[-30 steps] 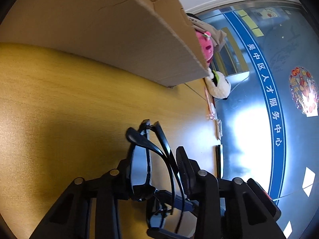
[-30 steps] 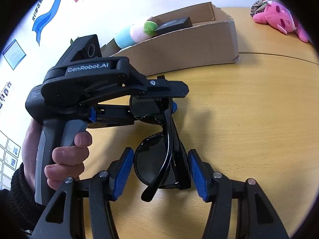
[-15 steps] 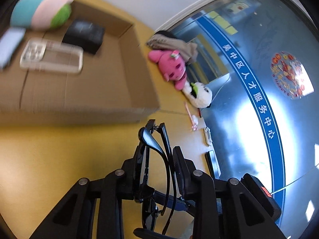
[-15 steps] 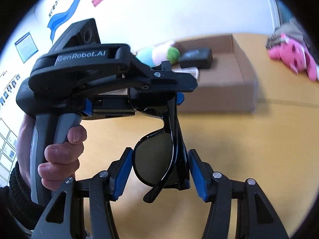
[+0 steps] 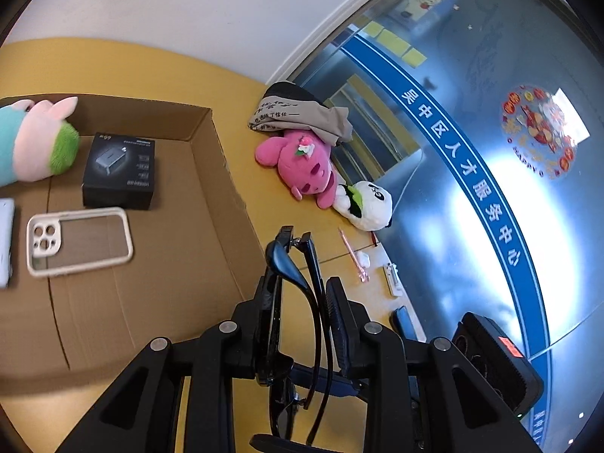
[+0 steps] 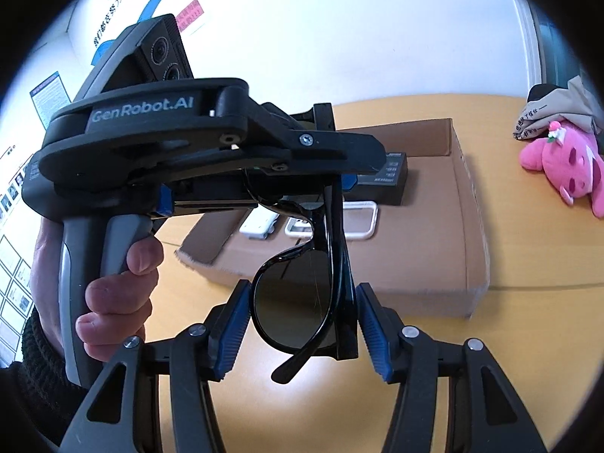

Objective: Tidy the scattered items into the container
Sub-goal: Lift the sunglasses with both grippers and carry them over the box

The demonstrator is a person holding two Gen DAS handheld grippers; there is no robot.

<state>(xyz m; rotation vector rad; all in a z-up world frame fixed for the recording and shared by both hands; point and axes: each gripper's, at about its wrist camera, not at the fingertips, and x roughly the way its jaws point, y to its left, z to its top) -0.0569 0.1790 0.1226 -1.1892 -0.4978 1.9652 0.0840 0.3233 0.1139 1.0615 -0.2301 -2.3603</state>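
Folded black sunglasses (image 5: pixel 290 264) hang in the air, carried by both grippers. My left gripper (image 5: pixel 298 290) is shut on the folded frame and temples, just off the right wall of the open cardboard box (image 5: pixel 234 196). In the right wrist view, my right gripper (image 6: pixel 302 302) has its blue pads against the sides of one lens of the sunglasses (image 6: pixel 294 302). A hand holds the left gripper (image 6: pixel 336 188) above that, clamping the other lens. The box (image 6: pixel 464 249) lies behind on the yellow table.
Inside the box lie a black charger carton (image 5: pixel 119 170), a clear phone case (image 5: pixel 79 241) and a teal-pink plush (image 5: pixel 37 143). On the table past the box are a pink plush (image 5: pixel 302 166), a panda plush (image 5: pixel 370 204), a beige cloth (image 5: pixel 302 113) and a pink pen (image 5: pixel 353 256).
Both grippers have risen together with the sunglasses from near the tabletop. The box's outer wall filled the left wrist view before; now its inside shows from above.
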